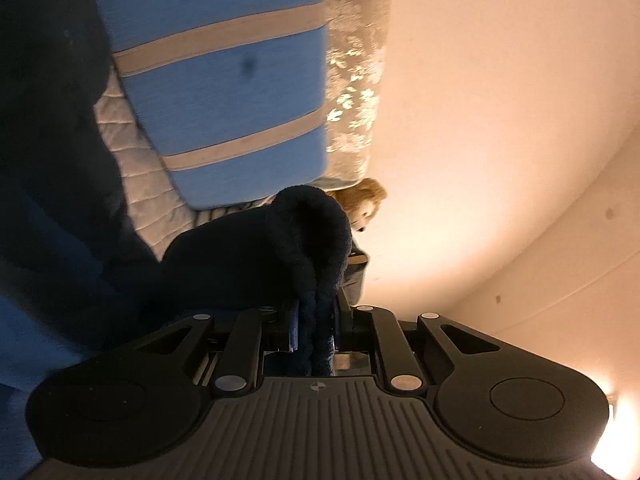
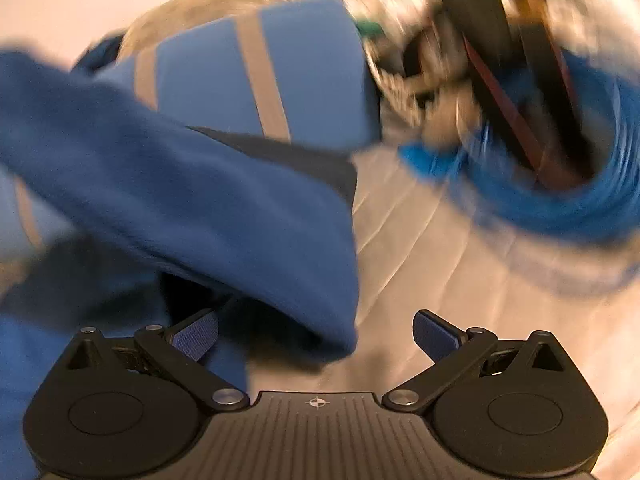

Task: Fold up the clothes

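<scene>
On my left wrist view, rolled sideways, my left gripper (image 1: pixel 314 320) is pinched tight on a bunched fold of the dark blue fleece garment (image 1: pixel 280 248). The cloth runs from the pads out towards the left edge of the view, over the quilted bedcover (image 1: pixel 132 160). Beyond it lies a light blue pillow (image 1: pixel 224 80) with grey stripes, and a plush toy (image 1: pixel 368 204) peeks out by the wall.

On my right wrist view, which is blurred, the garment (image 2: pixel 192 184) stretches as a long band from upper left down to lower centre, its end hanging just above my right gripper (image 2: pixel 316 336). Those jaws stand wide apart, gripping nothing. To the right, a blue basket (image 2: pixel 560 208) sits on the bedcover (image 2: pixel 420 248).
</scene>
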Motion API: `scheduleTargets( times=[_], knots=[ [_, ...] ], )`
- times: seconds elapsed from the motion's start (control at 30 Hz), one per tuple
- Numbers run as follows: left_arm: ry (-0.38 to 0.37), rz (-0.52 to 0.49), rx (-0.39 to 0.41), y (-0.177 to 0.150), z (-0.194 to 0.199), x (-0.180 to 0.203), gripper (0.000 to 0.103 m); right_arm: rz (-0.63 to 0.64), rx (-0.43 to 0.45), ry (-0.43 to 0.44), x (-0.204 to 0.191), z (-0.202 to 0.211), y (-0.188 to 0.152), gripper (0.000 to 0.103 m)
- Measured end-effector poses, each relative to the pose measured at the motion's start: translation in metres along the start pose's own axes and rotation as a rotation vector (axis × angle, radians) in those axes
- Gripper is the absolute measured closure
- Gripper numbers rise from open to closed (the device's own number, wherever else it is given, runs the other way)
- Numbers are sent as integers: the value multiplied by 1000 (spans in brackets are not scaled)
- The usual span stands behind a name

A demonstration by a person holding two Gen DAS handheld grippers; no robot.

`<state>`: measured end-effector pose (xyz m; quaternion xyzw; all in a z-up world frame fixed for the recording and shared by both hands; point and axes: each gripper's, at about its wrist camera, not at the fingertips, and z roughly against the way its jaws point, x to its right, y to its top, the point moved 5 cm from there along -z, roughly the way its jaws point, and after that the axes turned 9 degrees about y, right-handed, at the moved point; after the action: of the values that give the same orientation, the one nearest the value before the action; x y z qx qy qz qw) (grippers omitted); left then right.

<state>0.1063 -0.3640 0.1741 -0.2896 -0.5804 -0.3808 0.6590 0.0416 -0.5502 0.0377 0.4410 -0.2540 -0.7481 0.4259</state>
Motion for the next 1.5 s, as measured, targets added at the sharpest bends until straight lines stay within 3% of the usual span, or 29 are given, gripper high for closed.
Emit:
scheduleTargets(
  times=[0.1,0.23,0.63,0.83,0.97,1.1,1.3,1.4,1.5],
  knots=[
    [-34,10,18,3,1,8,88,-268,-9,107,21,-12,-7,0],
    [-76,16,40,9,4,24,88,-453,49,203,30,-16,-9,0],
    [-168,-32,88,13,22,76,88,-600,103,213,35,-32,15,1],
    [-144,-58,124,16,35,80,89,-517,105,187,36,-33,52,1],
    [-127,-45,129,12,34,69,89,-481,48,156,40,-39,60,0],
    [-136,-41,113,5,29,66,89,-422,25,144,33,-38,48,0],
    [-133,-31,103,4,26,65,89,-220,6,150,-4,-33,23,0],
    [-132,-25,112,8,30,66,89,-99,-21,70,-17,-41,17,2],
    [-135,-28,123,14,38,68,89,-4,-61,-20,-18,-48,9,15]
  ],
)
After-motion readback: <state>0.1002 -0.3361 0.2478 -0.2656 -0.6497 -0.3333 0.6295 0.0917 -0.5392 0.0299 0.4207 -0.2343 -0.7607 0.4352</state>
